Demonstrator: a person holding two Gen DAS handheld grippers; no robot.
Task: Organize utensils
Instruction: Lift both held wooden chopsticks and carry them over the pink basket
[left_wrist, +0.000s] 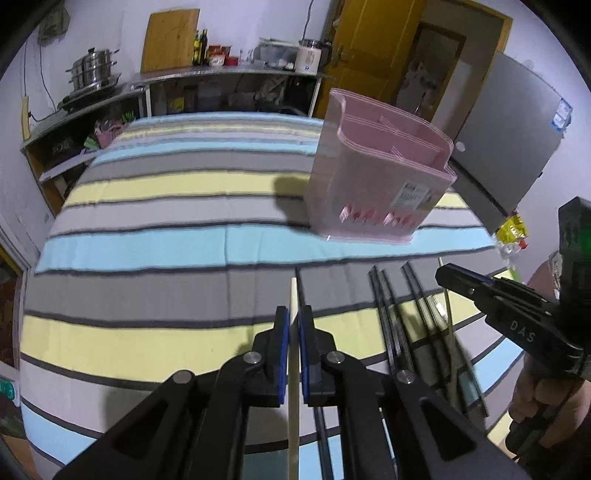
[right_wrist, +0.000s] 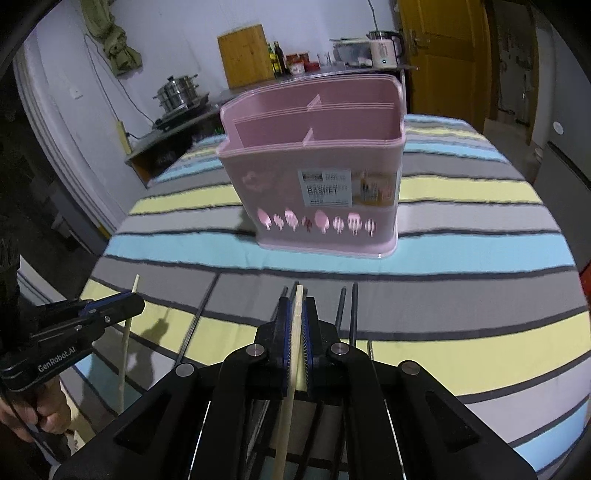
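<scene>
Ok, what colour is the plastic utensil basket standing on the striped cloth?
Pink; the plastic utensil basket shows best in the right wrist view.

steel pot (right_wrist: 177, 92) | cutting board (right_wrist: 245, 55); bottles (left_wrist: 201, 46) | yellow door (right_wrist: 447, 55)

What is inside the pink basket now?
The pink basket shows only its own dividers and bare inner walls; no utensils stick out. The compartment floors are hidden by the front wall.
</scene>
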